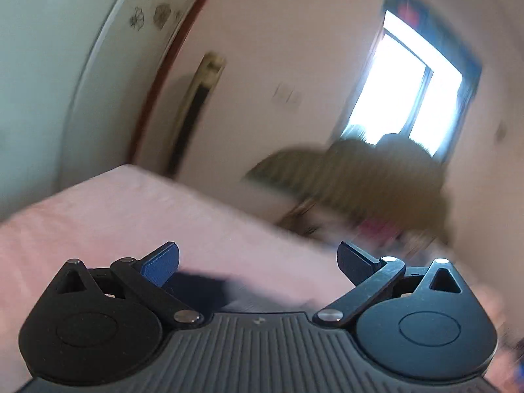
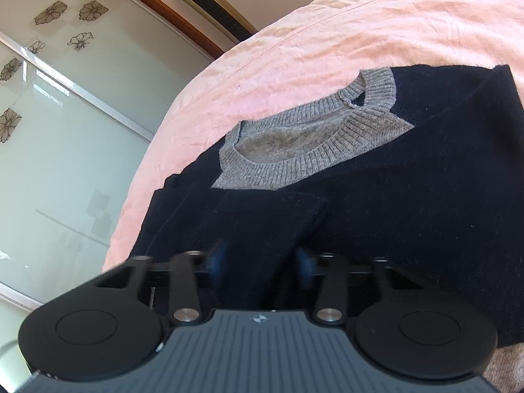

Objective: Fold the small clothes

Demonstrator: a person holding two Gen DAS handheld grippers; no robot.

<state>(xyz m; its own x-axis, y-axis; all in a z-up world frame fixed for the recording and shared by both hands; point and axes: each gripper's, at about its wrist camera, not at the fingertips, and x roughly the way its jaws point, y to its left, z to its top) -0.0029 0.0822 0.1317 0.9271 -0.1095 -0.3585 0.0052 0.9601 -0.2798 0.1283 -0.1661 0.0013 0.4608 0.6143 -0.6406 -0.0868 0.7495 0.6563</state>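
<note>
sleeves look folded over dark sweater [image 2: 376, 196] on bed [image 2: 294, 32]; body fold left. left gripper [image 1: 258, 262] fingers apart, empty; right gripper [image 2: 260, 263] fingers partly apart, over sweater hem.

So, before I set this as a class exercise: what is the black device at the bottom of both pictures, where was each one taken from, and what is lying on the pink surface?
There is no robot here. A person holds a two-finger claw in each hand, and a wide-angle camera on each claw looks forward along its fingers, so the black hardware at the bottom is the claw itself.

The blurred picture comes from the left claw. Its blue-tipped fingers stand wide apart with nothing between them; beyond them are a pink sheet, a wall and a bright window.

The sharp picture comes from the right claw. A dark navy sweater with a grey ribbed collar lies spread on the same pink sheet. A fold of the navy fabric lies between that claw's fingers, but a gap shows on each side, so whether it grips is unclear.
</note>
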